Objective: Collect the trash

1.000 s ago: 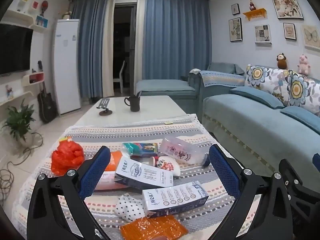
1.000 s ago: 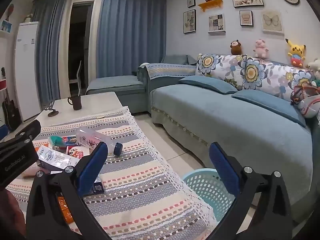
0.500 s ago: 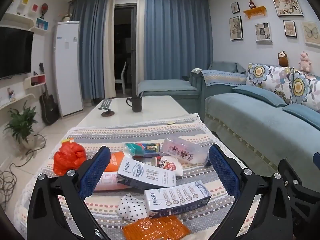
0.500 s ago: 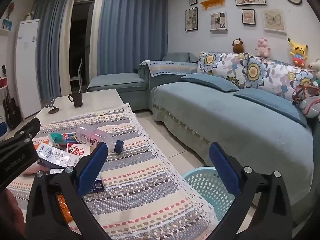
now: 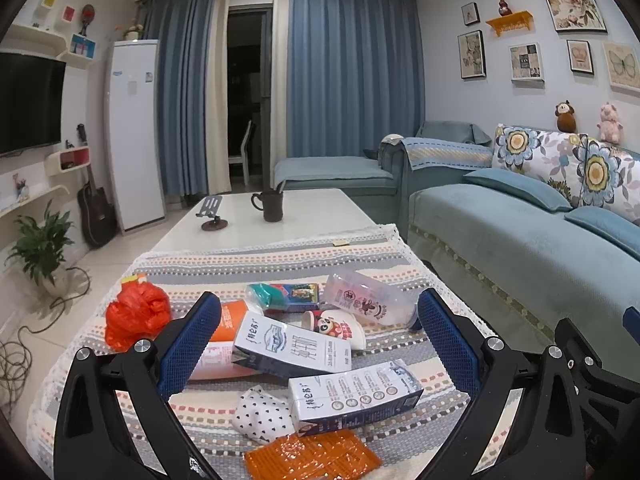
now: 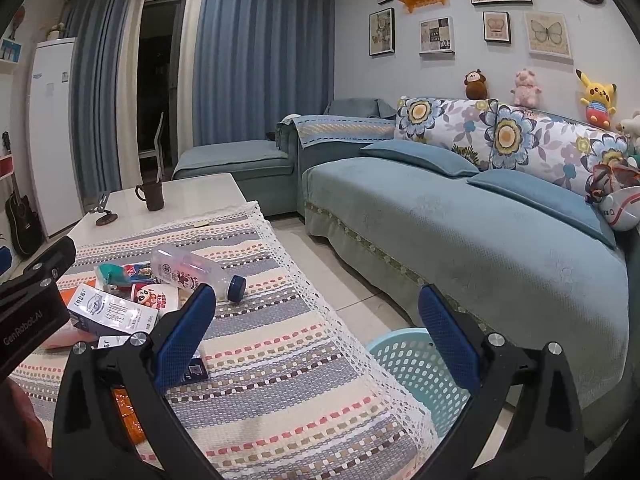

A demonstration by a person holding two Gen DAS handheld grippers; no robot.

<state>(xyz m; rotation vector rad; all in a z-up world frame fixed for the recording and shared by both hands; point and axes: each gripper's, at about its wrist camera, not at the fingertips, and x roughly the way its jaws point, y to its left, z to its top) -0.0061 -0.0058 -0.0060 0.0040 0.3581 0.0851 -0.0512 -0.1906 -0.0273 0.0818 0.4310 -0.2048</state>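
Black casing (image 6: 28, 320) reads "GenRobot.AI" | left gripper (image 5: 318, 340) spread wide, empty | right gripper (image 6: 316, 338) likewise

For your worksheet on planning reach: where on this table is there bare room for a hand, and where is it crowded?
Free: striped cloth between the bottle and the basket-side lace edge; white tabletop around the mug. Crowded: the cartons, cup and orange bag.

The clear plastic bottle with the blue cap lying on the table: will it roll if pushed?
Probably: the clear plastic bottle lies on its side on the striped cloth. It looks empty, so likely light. Its round, smooth body may slip.
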